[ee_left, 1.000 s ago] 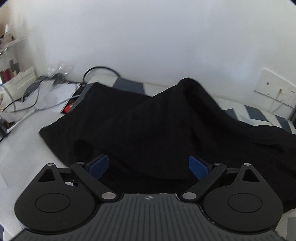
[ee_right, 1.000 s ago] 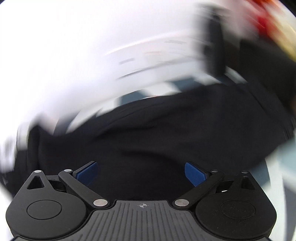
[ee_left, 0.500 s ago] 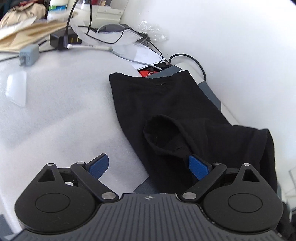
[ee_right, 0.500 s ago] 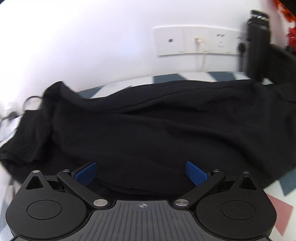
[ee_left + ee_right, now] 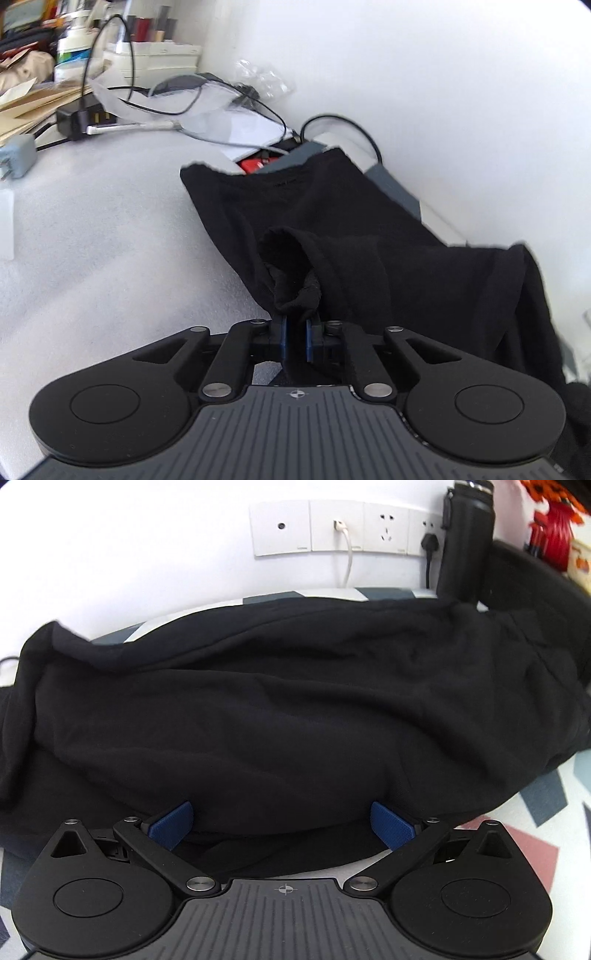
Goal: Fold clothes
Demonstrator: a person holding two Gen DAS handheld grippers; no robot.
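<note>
One claw (image 5: 295, 341) pinches the black garment's (image 5: 332, 221) cuff (image 5: 295, 291)

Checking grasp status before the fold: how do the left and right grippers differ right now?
The left gripper is shut, pinching a cuff of the black garment; the right gripper is open, holding nothing. The left's blue pads sit nearly together; the right's are spread wide, with cloth between them, ungripped. Both point at the same garment.
</note>
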